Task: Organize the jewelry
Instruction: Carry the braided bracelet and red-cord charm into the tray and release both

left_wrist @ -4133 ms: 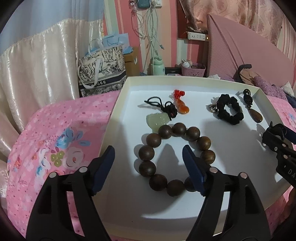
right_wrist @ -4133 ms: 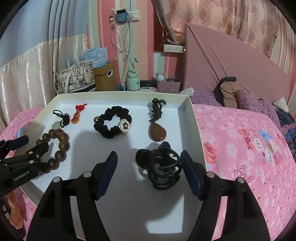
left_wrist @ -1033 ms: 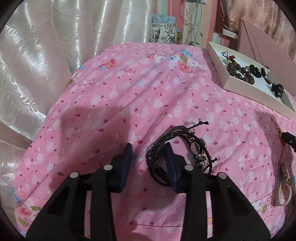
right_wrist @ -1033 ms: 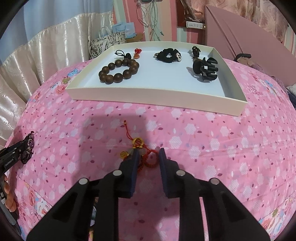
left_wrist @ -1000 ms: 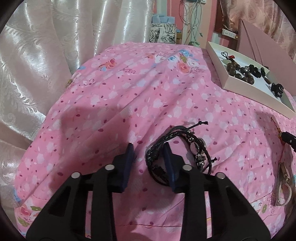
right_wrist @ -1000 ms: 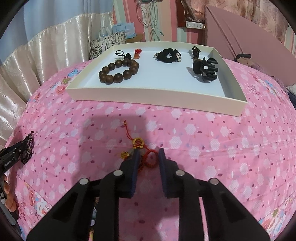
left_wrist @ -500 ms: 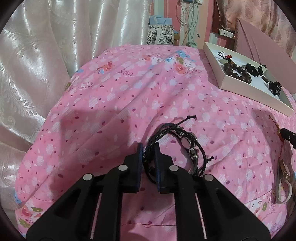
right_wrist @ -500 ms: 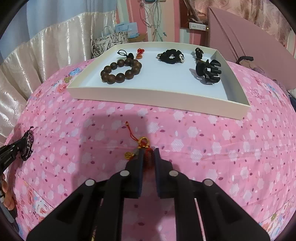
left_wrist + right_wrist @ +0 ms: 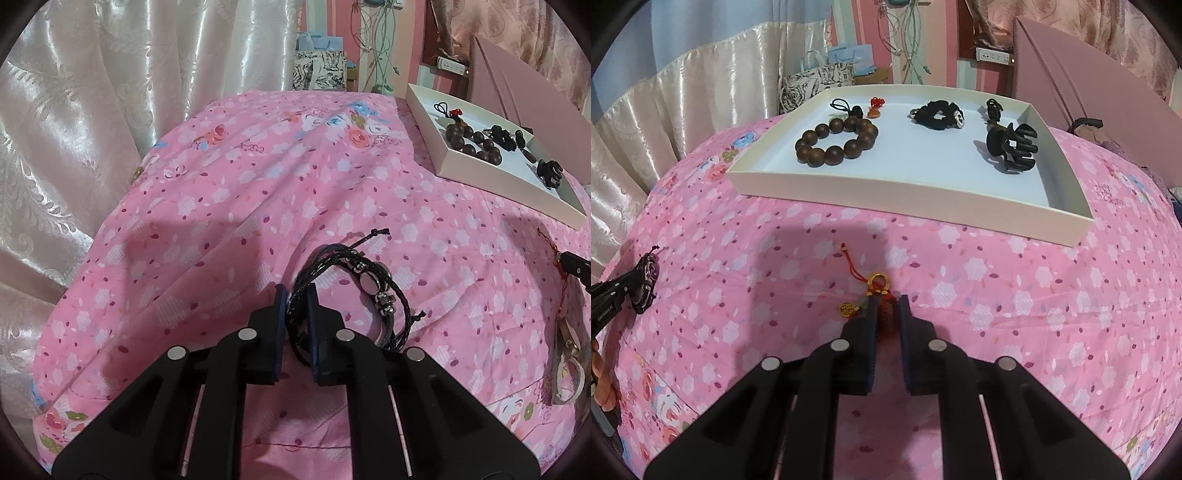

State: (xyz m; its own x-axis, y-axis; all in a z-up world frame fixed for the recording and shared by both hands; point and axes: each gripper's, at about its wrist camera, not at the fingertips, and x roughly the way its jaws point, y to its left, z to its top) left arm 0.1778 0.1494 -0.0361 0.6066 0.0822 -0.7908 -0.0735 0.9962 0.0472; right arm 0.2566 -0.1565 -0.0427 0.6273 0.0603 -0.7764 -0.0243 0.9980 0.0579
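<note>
Black braided bracelet (image 9: 347, 291) in clenched left gripper (image 9: 295, 295); red tasselled charm (image 9: 884, 302) in clenched right gripper (image 9: 886, 306).

Black braided cord bracelet (image 9: 354, 291) with metal beads, lying on the pink floral bed, pinched at one side, red knotted charm (image 9: 882, 299) with gold ring and coin, lying flat on the bed, likewise pinched

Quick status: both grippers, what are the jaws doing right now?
Left gripper: shut on the black braided bracelet.
Right gripper: shut on the red tassel charm.
</note>
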